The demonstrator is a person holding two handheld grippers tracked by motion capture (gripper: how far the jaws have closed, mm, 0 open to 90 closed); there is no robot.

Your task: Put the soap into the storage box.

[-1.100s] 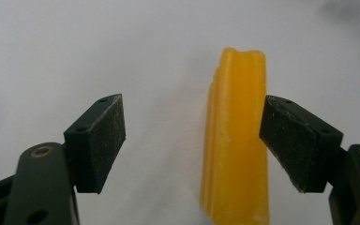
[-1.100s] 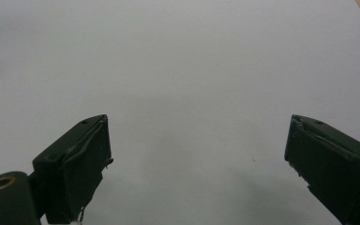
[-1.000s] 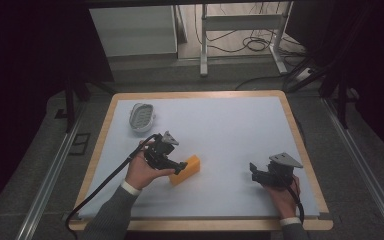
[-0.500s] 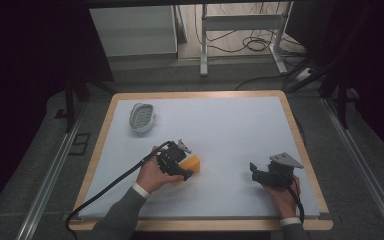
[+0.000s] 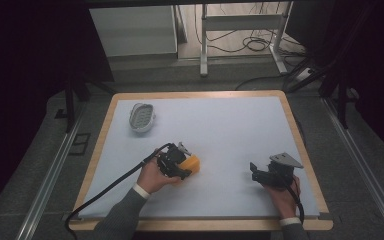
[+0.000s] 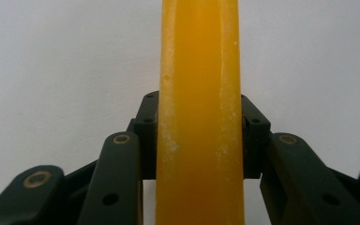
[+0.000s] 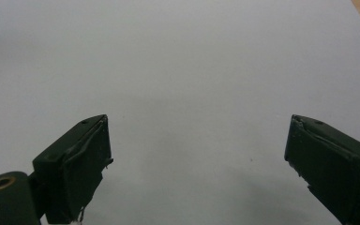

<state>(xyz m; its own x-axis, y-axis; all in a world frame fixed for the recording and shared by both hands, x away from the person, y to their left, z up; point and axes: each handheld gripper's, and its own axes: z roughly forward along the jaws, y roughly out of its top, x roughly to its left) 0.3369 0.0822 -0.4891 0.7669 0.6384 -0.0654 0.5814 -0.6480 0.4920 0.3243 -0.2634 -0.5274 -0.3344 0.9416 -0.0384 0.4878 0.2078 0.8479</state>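
Left gripper (image 5: 180, 165) clamped on orange block (image 5: 192, 163), well below-right of white soap dish (image 5: 142, 117). Right gripper (image 5: 260, 172) jaws apart, idle right of block. Step: grasp secured. Next: likely lift, carry toward dish, grip firm.

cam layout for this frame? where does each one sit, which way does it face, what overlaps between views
High view: above the person's side, facing forward and down on the table; both forearms, left gripper and right gripper show.
Left gripper view: rides the left gripper, looks along its jaws, which clamp the orange block.
Right gripper view: rides the right gripper, jaws wide apart over bare table.
Shared: the orange block appears in the high and left gripper views.
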